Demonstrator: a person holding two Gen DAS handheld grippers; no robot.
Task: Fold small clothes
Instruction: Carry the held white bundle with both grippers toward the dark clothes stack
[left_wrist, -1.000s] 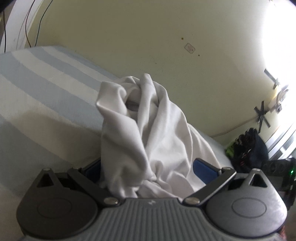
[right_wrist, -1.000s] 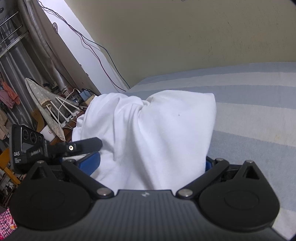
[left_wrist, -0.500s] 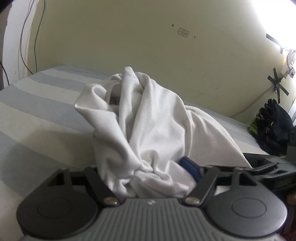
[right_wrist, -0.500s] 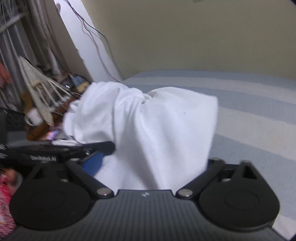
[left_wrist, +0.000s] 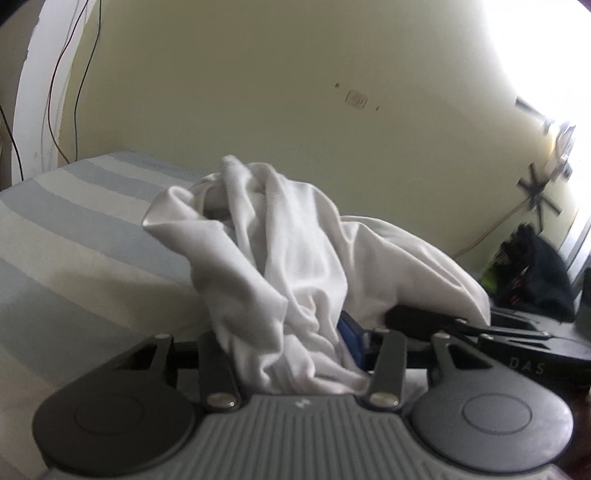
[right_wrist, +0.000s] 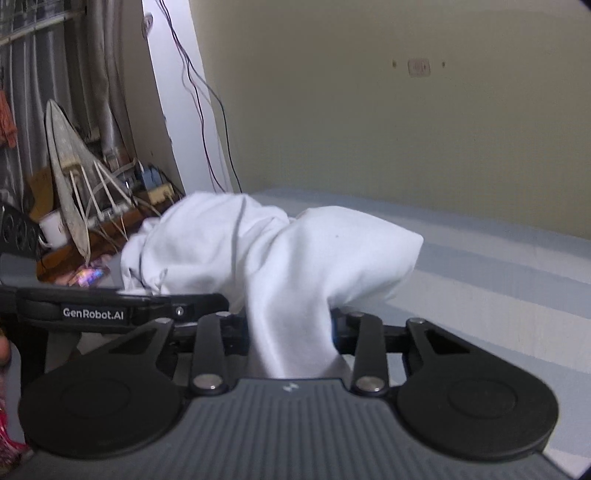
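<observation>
Grasp step: my left gripper (left_wrist: 291, 347) and right gripper (right_wrist: 290, 332) are closing, each on a bunch of crumpled white cotton garment (left_wrist: 295, 236) above striped bedsheet (left_wrist: 74, 236). Next: lift, spread flat.

- "GenRobot.AI" in white letters on the black body of the left tool (right_wrist: 110, 312), seen from the right wrist.
- "DAS" faintly on the right tool (left_wrist: 528, 365), seen from the left wrist.
</observation>
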